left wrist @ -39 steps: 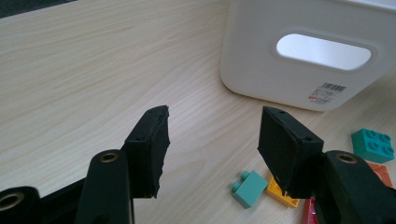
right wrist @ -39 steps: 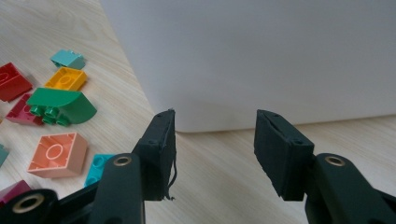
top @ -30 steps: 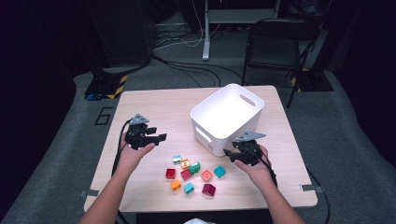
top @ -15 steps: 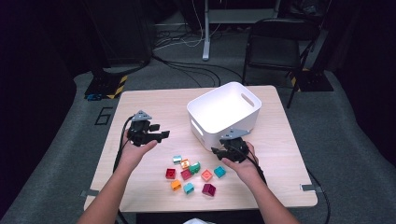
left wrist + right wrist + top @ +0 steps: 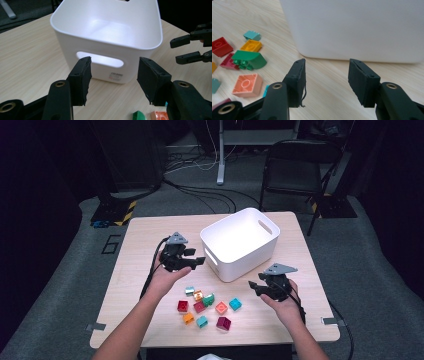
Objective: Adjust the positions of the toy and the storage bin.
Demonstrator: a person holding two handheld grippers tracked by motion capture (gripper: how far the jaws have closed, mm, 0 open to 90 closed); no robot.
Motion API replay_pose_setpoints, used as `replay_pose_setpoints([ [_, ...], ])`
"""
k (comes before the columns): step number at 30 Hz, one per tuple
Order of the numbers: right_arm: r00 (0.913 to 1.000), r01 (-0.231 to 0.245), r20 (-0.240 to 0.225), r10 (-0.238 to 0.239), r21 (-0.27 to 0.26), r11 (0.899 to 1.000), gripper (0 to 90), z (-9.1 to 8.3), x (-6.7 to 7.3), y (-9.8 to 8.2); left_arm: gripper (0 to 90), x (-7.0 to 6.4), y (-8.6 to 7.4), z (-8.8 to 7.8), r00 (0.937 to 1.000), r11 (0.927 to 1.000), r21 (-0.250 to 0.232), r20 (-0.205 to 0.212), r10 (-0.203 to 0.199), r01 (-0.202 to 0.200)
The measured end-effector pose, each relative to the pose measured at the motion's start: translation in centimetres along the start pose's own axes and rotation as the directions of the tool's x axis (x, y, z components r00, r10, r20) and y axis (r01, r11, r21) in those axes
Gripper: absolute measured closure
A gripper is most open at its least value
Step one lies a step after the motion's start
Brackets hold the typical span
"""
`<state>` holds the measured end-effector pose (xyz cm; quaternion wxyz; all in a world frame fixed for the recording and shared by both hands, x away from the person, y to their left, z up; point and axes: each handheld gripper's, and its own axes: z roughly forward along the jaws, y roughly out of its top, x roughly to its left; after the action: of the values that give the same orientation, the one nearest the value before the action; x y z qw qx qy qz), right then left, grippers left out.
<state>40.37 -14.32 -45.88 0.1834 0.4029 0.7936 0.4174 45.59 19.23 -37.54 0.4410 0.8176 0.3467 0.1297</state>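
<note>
A white bin [image 5: 240, 242] with slot handles stands mid-table, and nothing shows inside it. Several small coloured blocks [image 5: 205, 304] lie scattered in front of it. My left gripper [image 5: 198, 262] hovers left of the bin, pointing at its handle slot [image 5: 100, 59]. Its jaws have just been closing a little with nothing between them, and it is open [image 5: 113, 80]. My right gripper [image 5: 255, 287] sits at the bin's front right corner, open and holding nothing [image 5: 327, 80]. It faces the bin wall [image 5: 352, 27], with a green block [image 5: 249, 59] and a salmon block [image 5: 247, 85] to its left.
The wooden table [image 5: 130, 265] has bare room on its left side and behind the bin. A black folding chair [image 5: 295, 170] and floor cables stand beyond the far edge. The other gripper [image 5: 190, 48] shows at the right of the left gripper view.
My left gripper has moved right, closer to the bin. My right gripper swung left toward the blocks, then came back to the right. The blocks have not moved.
</note>
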Motion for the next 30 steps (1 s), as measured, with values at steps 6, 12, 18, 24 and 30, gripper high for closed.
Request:
replay_pose_setpoints([
  [6,0.9993,-0.008,0.035,0.008,-0.007,1.0,47.0,-1.6,-0.8,-1.0,42.8,-1.6,1.6,1.1,0.999,0.9994,-0.003,0.027,0.036,-0.036],
  [12,0.9974,-0.041,0.058,0.042,-0.014,0.999,47.0,-2.6,-1.5,-2.0,43.0,-3.0,2.5,2.8,0.9958,0.9981,0.01,0.069,0.06,-0.061],
  [18,0.9957,-0.064,0.066,0.064,-0.011,0.998,47.0,-2.6,-1.9,-2.8,43.6,-3.9,2.8,3.9,0.9929,0.9974,0.015,0.098,0.068,-0.07],
  [24,0.995,-0.07,0.07,0.071,-0.016,0.997,47.0,-2.7,-2.1,-3.0,44.0,-4.7,2.8,5.4,0.9909,0.9963,0.039,0.114,0.072,-0.077],
  [30,0.9948,-0.07,0.074,0.071,-0.014,0.997,46.8,-2.7,-2.2,-3.0,46.3,-4.6,2.3,5.9,0.9939,0.9965,0.035,0.083,0.072,-0.076],
])
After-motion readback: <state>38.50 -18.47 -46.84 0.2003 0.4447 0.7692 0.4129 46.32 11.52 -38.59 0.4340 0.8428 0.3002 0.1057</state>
